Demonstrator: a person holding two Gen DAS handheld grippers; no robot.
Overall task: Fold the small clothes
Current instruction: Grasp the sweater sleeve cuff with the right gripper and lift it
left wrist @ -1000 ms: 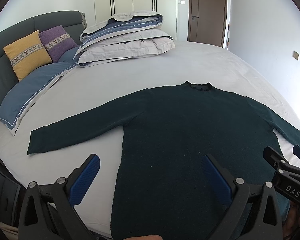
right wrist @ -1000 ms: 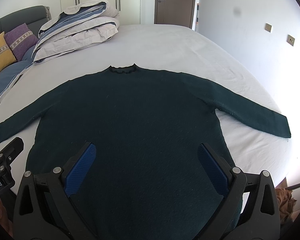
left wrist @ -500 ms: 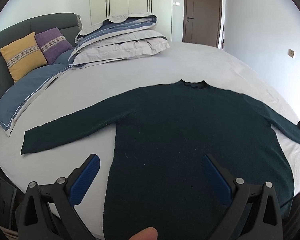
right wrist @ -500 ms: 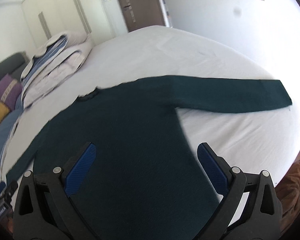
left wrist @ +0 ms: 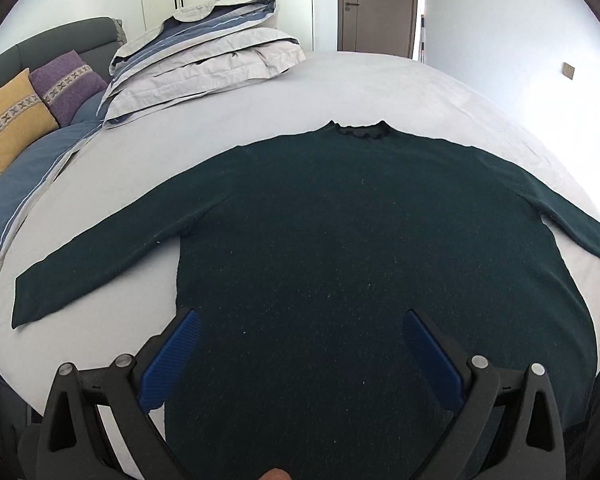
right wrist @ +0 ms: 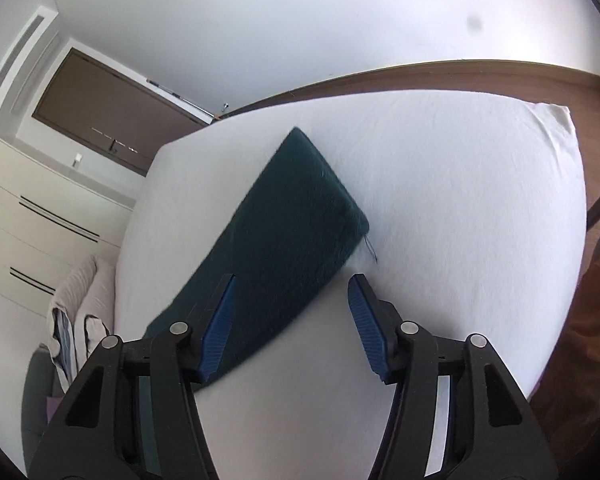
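A dark green long-sleeved sweater (left wrist: pixel 340 240) lies flat on the white bed (left wrist: pixel 380 88), collar away from me, both sleeves spread out. My left gripper (left wrist: pixel 300 344) is open and empty, above the sweater's lower hem. In the right wrist view only the end of the right sleeve (right wrist: pixel 292 216) shows, lying on the sheet. My right gripper (right wrist: pixel 292 312) is open and empty, just above the sleeve near its cuff, with the sleeve's edge between the blue pads (right wrist: pixel 220 320).
A folded duvet (left wrist: pixel 204 48) sits at the far left of the bed, with yellow (left wrist: pixel 8 120) and purple (left wrist: pixel 68 84) cushions by the headboard. The bed's right edge and corner (right wrist: pixel 556 120) are close to the sleeve. A wardrobe (right wrist: pixel 28 216) and door (left wrist: pixel 376 0) stand behind.
My right gripper swung right, from over the sweater's body to the right sleeve's cuff, and came down close to it. My left gripper shifted right, over the sweater's hem.
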